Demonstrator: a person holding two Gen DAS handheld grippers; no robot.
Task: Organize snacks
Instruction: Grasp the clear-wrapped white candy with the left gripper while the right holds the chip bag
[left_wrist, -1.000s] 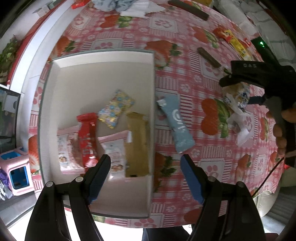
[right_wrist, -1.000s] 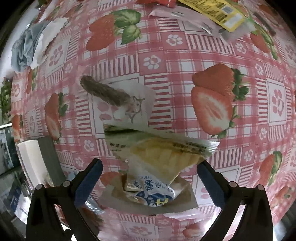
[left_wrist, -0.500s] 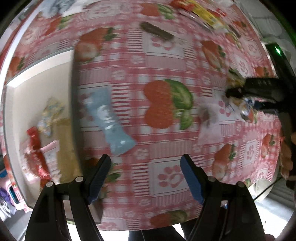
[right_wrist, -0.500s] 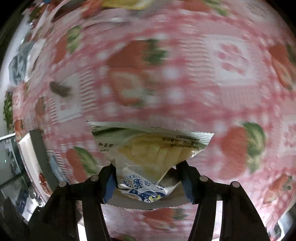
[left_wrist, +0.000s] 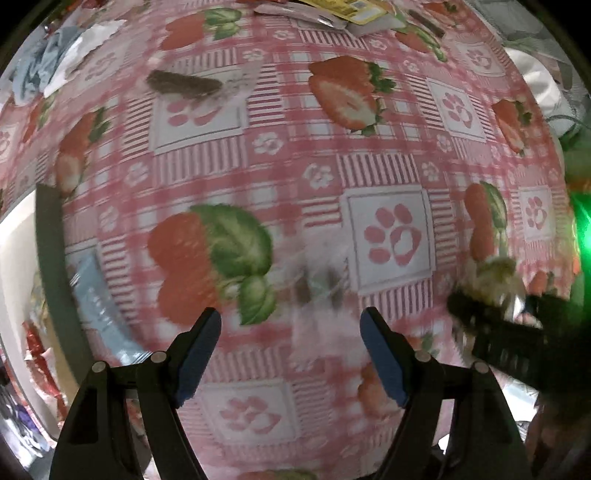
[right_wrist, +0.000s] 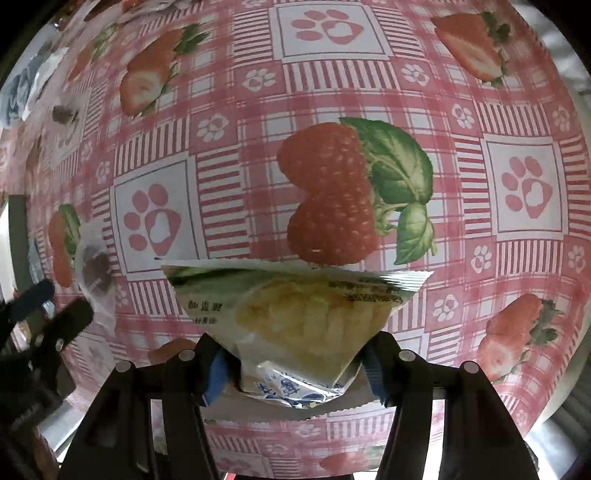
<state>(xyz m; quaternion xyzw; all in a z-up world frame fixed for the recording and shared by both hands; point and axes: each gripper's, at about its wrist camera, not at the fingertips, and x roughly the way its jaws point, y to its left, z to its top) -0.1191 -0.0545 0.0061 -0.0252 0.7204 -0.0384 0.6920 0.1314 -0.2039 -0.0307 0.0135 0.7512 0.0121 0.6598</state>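
Yellow-printed snack packet sits pinched in your right gripper; left gripper gapes empty; carry it to the white box next.

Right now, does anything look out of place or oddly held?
Yes. The right tool pinches two packets at once: a yellow-and-green crinkled snack pouch and a white-and-blue packet beneath. The open left tool holds nothing.

Two grippers, two held snack packets.
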